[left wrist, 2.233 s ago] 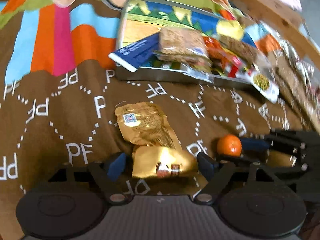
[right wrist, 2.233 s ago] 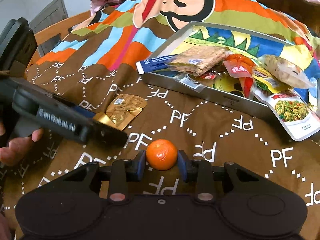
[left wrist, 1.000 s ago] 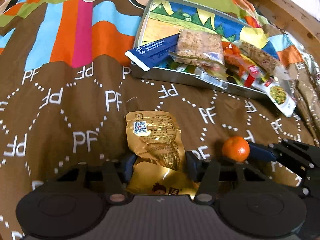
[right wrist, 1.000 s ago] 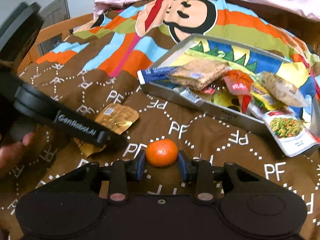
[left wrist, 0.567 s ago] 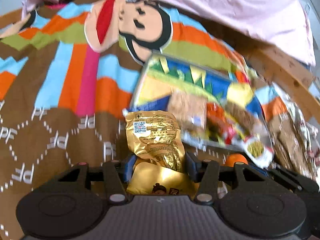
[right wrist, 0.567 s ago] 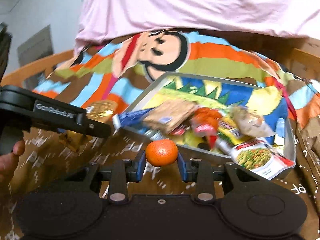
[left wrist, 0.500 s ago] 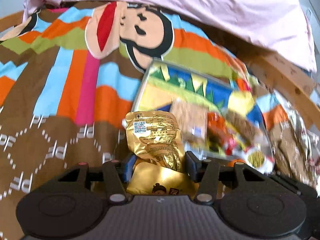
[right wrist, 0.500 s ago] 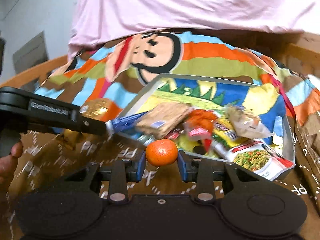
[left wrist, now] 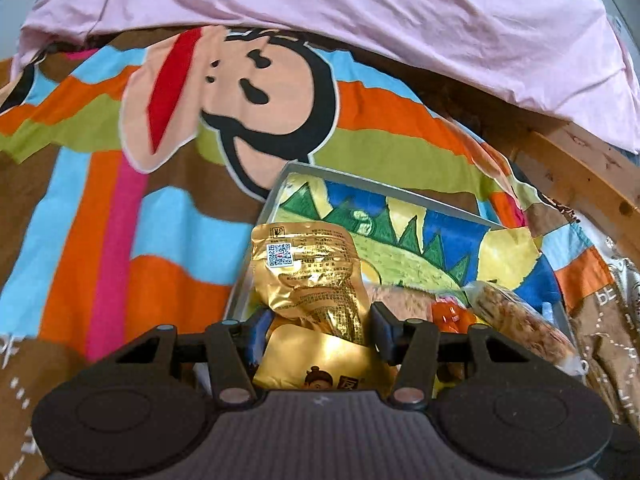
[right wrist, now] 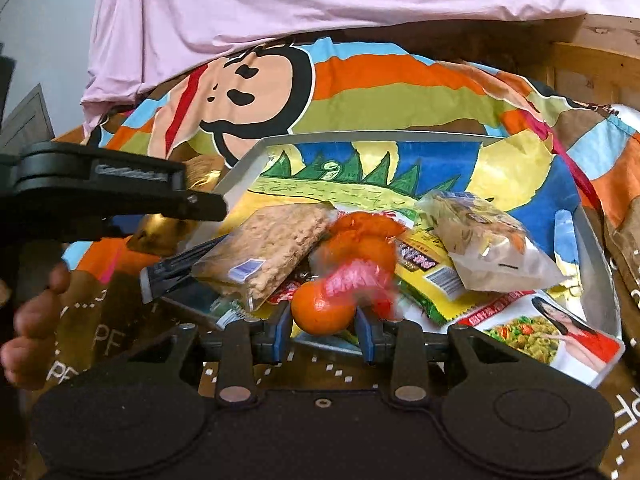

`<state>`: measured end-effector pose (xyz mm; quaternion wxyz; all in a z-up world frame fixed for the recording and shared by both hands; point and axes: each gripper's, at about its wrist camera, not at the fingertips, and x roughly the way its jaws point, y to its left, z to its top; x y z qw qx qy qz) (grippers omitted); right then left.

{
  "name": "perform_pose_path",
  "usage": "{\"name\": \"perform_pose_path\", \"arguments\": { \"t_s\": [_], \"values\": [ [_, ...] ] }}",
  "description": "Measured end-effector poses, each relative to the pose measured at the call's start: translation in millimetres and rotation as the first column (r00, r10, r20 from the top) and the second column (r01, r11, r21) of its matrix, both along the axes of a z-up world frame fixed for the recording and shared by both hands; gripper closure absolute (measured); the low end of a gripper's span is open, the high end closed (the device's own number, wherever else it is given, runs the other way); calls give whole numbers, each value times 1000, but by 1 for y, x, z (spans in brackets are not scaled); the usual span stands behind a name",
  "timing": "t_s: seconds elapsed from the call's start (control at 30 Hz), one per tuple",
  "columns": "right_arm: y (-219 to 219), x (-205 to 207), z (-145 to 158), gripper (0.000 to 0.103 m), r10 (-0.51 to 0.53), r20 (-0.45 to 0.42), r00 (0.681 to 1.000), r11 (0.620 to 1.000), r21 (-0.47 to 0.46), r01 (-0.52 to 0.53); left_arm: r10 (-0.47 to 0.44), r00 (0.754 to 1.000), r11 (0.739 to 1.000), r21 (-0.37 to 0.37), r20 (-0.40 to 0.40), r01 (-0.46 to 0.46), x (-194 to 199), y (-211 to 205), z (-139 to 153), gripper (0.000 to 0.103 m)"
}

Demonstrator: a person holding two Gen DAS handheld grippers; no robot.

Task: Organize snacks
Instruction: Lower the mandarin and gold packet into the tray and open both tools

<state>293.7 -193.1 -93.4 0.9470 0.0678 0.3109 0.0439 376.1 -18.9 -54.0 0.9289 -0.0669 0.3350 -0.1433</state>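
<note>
the pink sheet (left wrist: 360, 12) fills the far side of what i see, bunched over the far edge of the striped monkey blanket (left wrist: 168, 184), which spreads under everything. on the blanket sits the metal tray (right wrist: 596, 256), its floor painted with green hills and blue sky. the far half of the tray is bare; the near half is heaped with packets.

in the heap, from my right wrist view: a noodle packet with a woman in red (right wrist: 556, 332) hangs over the near right rim, a clear bag of pale crisps (right wrist: 488, 240) lies on the right, a brown cracker block in clear wrap (right wrist: 272, 248) lies on the left, with a red-orange wrapper (right wrist: 360, 248) and a yellow-green packet (right wrist: 428, 276) between them.

my left gripper (left wrist: 318, 328) is closed on the gold foil pouch (left wrist: 312, 280), pinching it at its lower part so the qr-code end stands up in front of the tray's near left corner. i cannot tell whether the pouch is over the rim or just short of it.

my right gripper (right wrist: 323, 330) is closed on the orange mandarin (right wrist: 322, 308), blue pads touching both its sides. the mandarin hangs at the tray's near rim, just in front of the heap.
</note>
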Motion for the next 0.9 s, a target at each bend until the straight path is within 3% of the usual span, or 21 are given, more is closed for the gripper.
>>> {"name": "perform_pose_path", "arguments": {
  "t_s": [0.1, 0.27, 0.67, 0.9],
  "values": [
    [-1, 4, -2, 67, -6, 1, 1000, 1000, 2, 6, -2, 1000, 1000, -4, 28, 2, 8, -5, -9, 47],
    [0, 9, -6, 67, -16, -8, 1000, 1000, -3, 16, 6, 1000, 1000, -1, -10, -6, 19, -4, -27, 47],
    [3, 8, -7, 66, -26, -6, 1000, 999, -20, 26, -30, 999, 999, -18, -36, 29, 24, -2, -24, 45],
    [1, 5, -5, 63, -31, -11, 999, 999, -8, 31, -32, 999, 999, 2, -35, 32, 18, -6, -22, 30]
  ]
}}
